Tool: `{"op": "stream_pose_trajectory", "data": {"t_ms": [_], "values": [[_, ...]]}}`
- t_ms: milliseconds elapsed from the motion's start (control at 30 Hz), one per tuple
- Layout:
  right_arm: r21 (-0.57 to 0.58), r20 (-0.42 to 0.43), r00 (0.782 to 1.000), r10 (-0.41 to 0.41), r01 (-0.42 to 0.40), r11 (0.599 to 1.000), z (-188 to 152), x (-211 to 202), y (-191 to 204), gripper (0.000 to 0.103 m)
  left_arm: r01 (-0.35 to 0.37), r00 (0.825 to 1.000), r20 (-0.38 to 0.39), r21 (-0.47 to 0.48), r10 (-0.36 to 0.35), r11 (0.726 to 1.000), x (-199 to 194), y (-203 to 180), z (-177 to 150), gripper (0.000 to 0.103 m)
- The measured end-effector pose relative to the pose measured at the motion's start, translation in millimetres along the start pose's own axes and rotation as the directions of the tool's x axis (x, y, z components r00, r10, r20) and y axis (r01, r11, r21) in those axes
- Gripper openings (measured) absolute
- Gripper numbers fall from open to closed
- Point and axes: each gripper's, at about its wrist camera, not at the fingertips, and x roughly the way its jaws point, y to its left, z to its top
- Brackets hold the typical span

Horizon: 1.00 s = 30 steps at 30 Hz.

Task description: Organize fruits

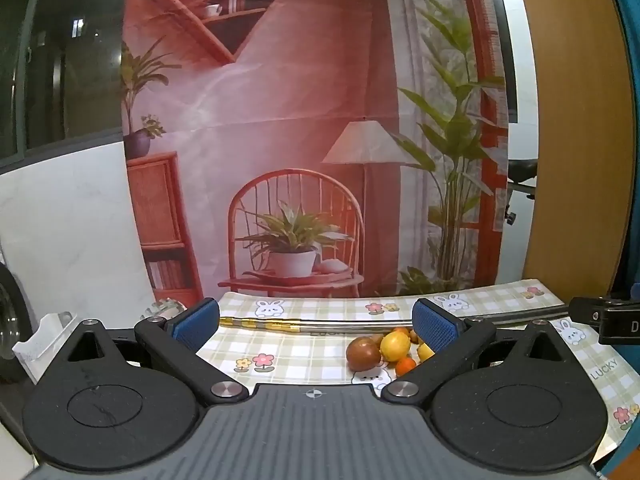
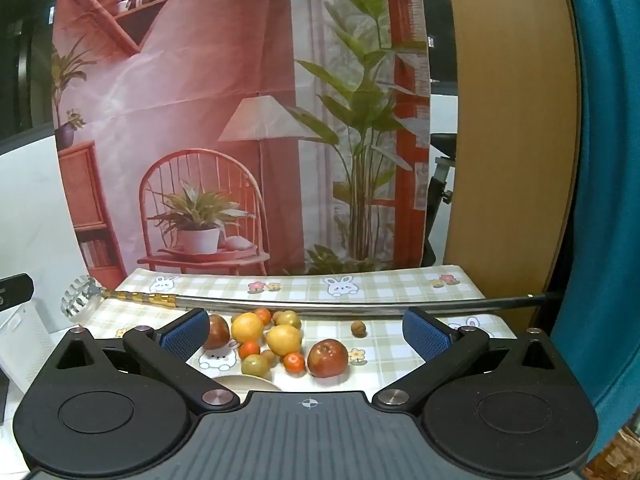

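Fruit is clustered on the checked tablecloth [image 2: 400,284], mid-table, in front of a long metal rod [image 2: 304,304] that lies across the cloth. In the right wrist view: 2 yellow lemons [image 2: 247,327] touching each other, 3 small oranges [image 2: 294,362] scattered among them, a reddish apple [image 2: 328,357] at the right of the group, another dark red fruit [image 2: 217,332] at the left, partly behind the left finger, and 2 greenish fruits [image 2: 255,365]. A small brown nut-like thing [image 2: 359,328] sits apart to the right, too small to identify. A pale bowl rim [image 2: 246,381] shows just below the pile, mostly hidden by the gripper body. Right gripper [image 2: 308,334] is spread wide, nothing between the blue pads, hanging over the fruit. Left gripper [image 1: 316,326] is also wide apart and empty; the same pile [image 1: 384,348] sits near its right finger. A printed room backdrop [image 2: 240,120] stands behind the table.
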Motion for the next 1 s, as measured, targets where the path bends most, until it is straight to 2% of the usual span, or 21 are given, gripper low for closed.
{"op": "stream_pose_trajectory", "data": {"t_ms": [1000], "values": [[0.002,0.017,1.000,-0.007,0.007,1.000,4.2,-2.9,-7.9,0.103,-0.012,1.000,0.014,-0.025,0.012,1.000,-2.9,2.3,0.6,0.103]]}}
